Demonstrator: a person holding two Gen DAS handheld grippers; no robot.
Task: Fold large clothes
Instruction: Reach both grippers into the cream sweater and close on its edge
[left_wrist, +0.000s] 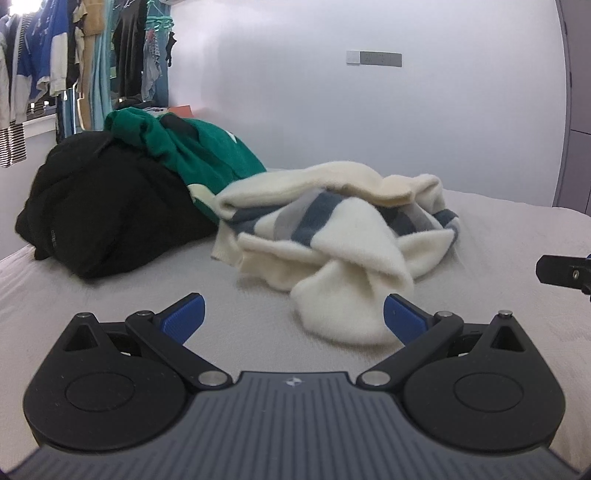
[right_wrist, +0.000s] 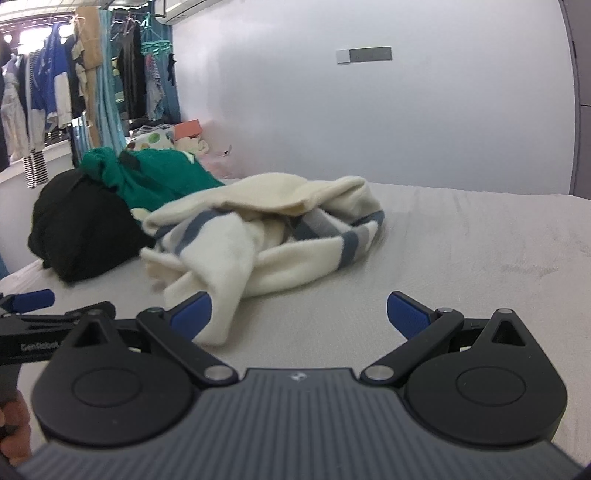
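Three garments are counted on the grey bed (left_wrist: 498, 240). One cream striped sweater (left_wrist: 332, 236) is crumpled in the middle. Left of the sweater, one green garment (left_wrist: 199, 147) and one black garment (left_wrist: 107, 206) are piled. Both the left gripper (left_wrist: 293, 317) and the right gripper (right_wrist: 299, 314) are held wide open, empty, just before the sweater.

Both wrist cams sit low over the bed (left_wrist: 110, 295), looking forward along spread fingers toward the wall (right_wrist: 406, 129). Left cam sits nearer the cream sweater (left_wrist: 332, 240) (shared with the right view).
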